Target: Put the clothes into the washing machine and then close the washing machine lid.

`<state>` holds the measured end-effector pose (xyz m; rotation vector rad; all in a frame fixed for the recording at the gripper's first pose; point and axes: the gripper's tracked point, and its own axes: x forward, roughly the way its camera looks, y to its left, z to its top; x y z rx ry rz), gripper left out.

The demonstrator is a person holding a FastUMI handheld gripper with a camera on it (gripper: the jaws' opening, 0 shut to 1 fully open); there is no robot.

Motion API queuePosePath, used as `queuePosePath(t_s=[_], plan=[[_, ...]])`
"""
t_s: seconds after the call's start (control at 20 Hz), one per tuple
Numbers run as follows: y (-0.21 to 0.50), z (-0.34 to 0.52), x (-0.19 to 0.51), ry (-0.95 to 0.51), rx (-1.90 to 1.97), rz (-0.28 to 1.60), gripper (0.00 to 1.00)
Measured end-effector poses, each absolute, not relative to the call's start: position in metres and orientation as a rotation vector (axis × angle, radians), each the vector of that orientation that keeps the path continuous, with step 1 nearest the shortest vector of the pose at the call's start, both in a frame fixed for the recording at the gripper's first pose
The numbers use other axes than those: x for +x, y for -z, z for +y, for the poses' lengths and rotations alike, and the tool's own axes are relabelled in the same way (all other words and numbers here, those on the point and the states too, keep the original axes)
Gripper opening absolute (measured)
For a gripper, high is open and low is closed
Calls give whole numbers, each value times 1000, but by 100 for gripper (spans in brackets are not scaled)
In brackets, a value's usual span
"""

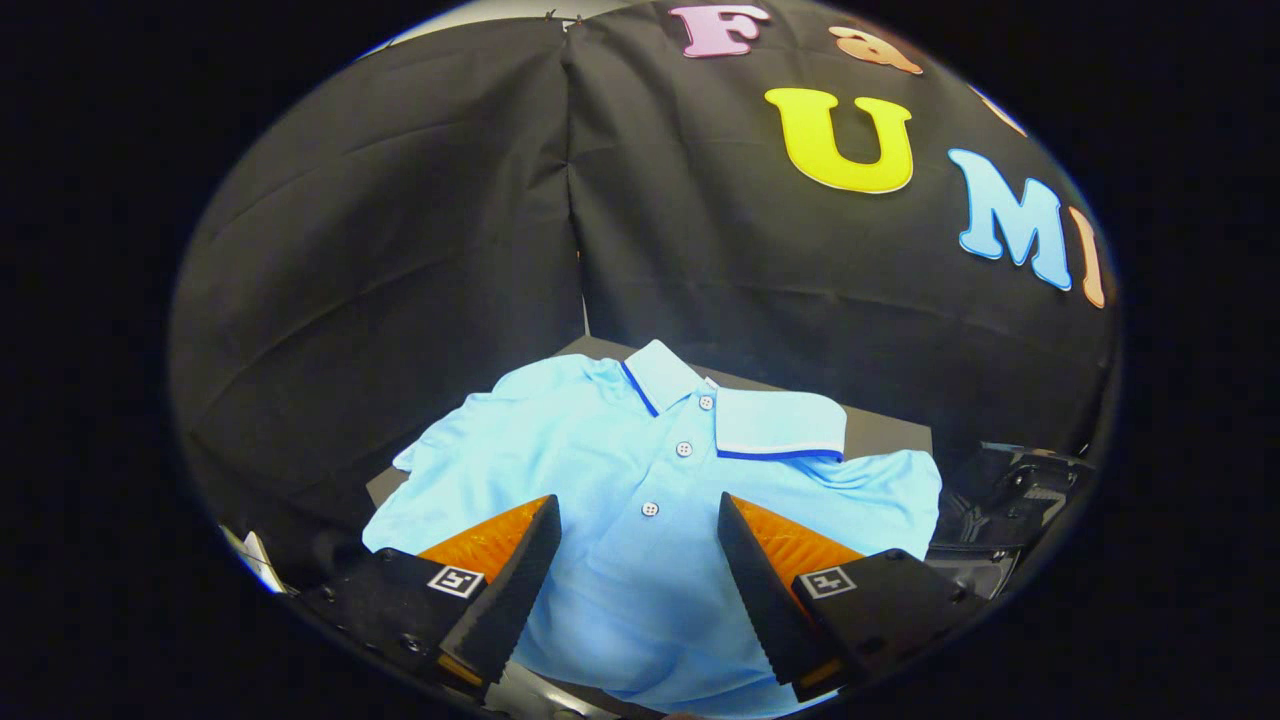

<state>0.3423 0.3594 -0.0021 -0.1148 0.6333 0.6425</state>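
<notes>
While the gripper (637, 540) hangs above the garment, its two fingers (520, 570) stand wide apart with nothing between the ribbed pads, so no grasp exists at this moment. The spread appears chosen to straddle the button placket, which would let the pads gather a fold of fabric once they descend; this is a judgement from the pose, not an observed move.

Directly beneath and between the fingers lies the task's clothing: a light blue polo shirt (610, 470), spread face up and roughly flat on a dark table (880, 430). Its three white buttons (684, 449) run along the gap between the fingers. Just beyond the fingertips sits the collar (775, 422), trimmed with a dark blue stripe; one side lies flat and the other stands slightly raised. The sleeves extend to either side of the fingers. A flat layout such as this offers no raised edge, so a pinch near the centre is likely needed.

Beside the shirt, off the right finger, a dark object (1010, 500) rests; its identity cannot be told. Beyond the table hangs the black cloth wall (400, 250).
</notes>
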Motion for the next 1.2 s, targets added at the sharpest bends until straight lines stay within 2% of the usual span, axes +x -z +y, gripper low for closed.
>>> queuePosePath(t_s=[0.55, 0.65, 0.75, 0.9, 1.0, 1.05, 1.2], plan=[[22, 362, 343, -635, -236, 707, 98], [22, 362, 347, -628, -237, 712, 96], [23, 361, 347, -631, -240, 717, 89], [23, 360, 349, -619, -253, 722, 89], [21, 361, 351, -614, -248, 716, 40], [21, 362, 352, -620, -261, 709, 40], [19, 362, 348, -623, -287, 684, 16]])
